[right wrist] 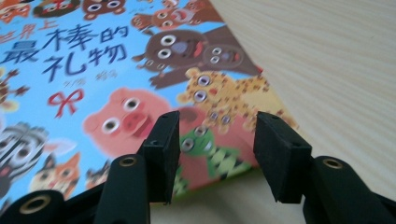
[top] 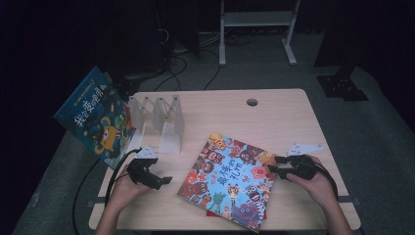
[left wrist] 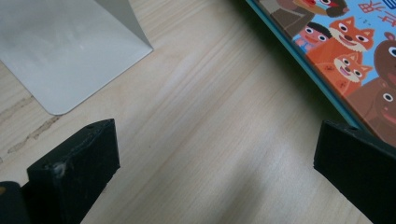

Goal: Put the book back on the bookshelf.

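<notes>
The high view looks forward and down on the pale wooden worktop [top: 274,110]. Each gripper view peers close along its black fingers [right wrist: 163,144], sharing the colourful animal-cover picture book [top: 230,181] beyond the fingertips.

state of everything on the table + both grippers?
animal picture book: lying flat, closed, cover up
blue picture book: closed, leaning at the rack's left end, overhanging the table edge
white book rack: upright, middle slots empty
left gripper: open over bare table, holds nothing
right gripper: open at the animal book's edge, not gripping

Bare table [top: 279,115] beyond book [top: 230,181], rack [top: 161,120]
</notes>
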